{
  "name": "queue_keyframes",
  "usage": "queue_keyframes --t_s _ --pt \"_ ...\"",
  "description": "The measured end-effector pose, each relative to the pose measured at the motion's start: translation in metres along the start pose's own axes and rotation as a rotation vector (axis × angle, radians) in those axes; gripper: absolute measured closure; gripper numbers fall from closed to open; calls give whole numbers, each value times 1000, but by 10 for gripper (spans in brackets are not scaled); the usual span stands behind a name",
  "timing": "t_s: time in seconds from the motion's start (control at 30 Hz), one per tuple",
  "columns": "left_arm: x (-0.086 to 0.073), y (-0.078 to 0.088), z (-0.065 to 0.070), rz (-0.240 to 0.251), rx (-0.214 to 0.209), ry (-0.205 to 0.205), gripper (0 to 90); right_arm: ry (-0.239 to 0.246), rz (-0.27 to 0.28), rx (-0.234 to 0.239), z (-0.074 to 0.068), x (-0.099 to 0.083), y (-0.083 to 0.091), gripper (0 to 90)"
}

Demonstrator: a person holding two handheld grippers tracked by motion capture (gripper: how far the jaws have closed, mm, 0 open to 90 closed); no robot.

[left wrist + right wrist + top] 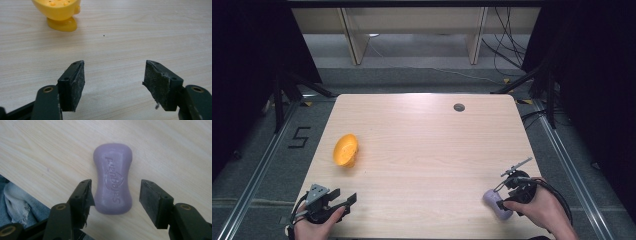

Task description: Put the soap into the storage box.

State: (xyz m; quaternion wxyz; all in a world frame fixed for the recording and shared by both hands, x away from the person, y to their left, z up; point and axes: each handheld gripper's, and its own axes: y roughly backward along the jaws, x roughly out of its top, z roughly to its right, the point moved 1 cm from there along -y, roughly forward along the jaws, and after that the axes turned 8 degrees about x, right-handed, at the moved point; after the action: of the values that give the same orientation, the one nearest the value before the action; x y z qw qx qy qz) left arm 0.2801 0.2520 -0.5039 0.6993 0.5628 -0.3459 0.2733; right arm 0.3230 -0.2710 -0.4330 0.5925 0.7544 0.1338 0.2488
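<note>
The purple soap (113, 178) lies flat on the tabletop (422, 145) near its front right edge; the right hand-held gripper (116, 200) straddles its narrow waist, jaws apart, not yet pressing; stiff, smooth, likely slippery, so grip the waist squarely; the left hand-held gripper (113, 83) stands wide, empty.

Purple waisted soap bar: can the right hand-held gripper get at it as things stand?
Probably yes: the right hand-held gripper already straddles the purple waisted soap bar, jaws open, one touching or nearly, nothing between.
</note>
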Motion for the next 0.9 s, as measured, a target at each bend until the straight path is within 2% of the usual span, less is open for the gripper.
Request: queue_keyframes --t_s 0.03,0.07,0.1,0.13,0.17,0.2,0.23,0.27,0.3,0.4,0.5,0.53,0.57,0.6,0.63,0.67,0.77,0.8,0.9 --pt "0 1 0 -5 3 -6 324 -43 -43 -9 -2 0 1 450" --pt "0 1 0 -5 3 -6 323 -43 -43 -9 -2 0 1 450" --pt "0 0 1 0 -2 -2 323 9 -30 9 0 0 -1 464" --pt "-1 0 3 6 -16 0 322 -30 -60 -11 -3 0 -2 484" --pt "-1 0 3 6 -16 0 322 -30 -60 -11 -3 0 -2 484" --pt "-1 1 3 -6 -4 -9 322 -9 -73 -21 -1 1 -2 484" --pt "-1 0 4 -6 -11 -4 321 -26 -70 -17 -3 3 -2 481" --pt "-1 0 5 -7 -15 -3 322 -33 -58 -32 -5 3 -3 478" --pt "-1 0 7 -3 -27 -9 322 -3 -71 -39 -4 7 -3 471" --pt "-1 0 9 8 -43 -16 322 7 -90 -46 -4 13 -2 454" --pt "-1 3 10 8 -31 -13 322 14 -94 -51 -4 17 -2 451" --pt "-1 3 8 14 -45 -21 323 38 -113 -39 -4 19 -4 438" --pt "-1 4 8 4 -39 -24 323 38 -113 -39 -4 19 -4 438" --pt "-2 4 7 0 -38 -21 324 47 -148 -21 -6 21 -8 402" --pt "-2 4 7 0 -38 -21 324 47 -148 -21 -6 21 -8 402" --pt "-2 3 7 1 -44 -15 324 84 -159 -19 -6 21 -15 393" --pt "-2 3 7 -2 -46 -14 324 82 -165 -23 -5 23 -19 393" --pt "-2 3 7 -2 -49 -17 325 60 -160 -34 -4 25 -23 406" --pt "-2 4 9 -10 -37 -16 325 47 -164 -34 0 27 -27 419"
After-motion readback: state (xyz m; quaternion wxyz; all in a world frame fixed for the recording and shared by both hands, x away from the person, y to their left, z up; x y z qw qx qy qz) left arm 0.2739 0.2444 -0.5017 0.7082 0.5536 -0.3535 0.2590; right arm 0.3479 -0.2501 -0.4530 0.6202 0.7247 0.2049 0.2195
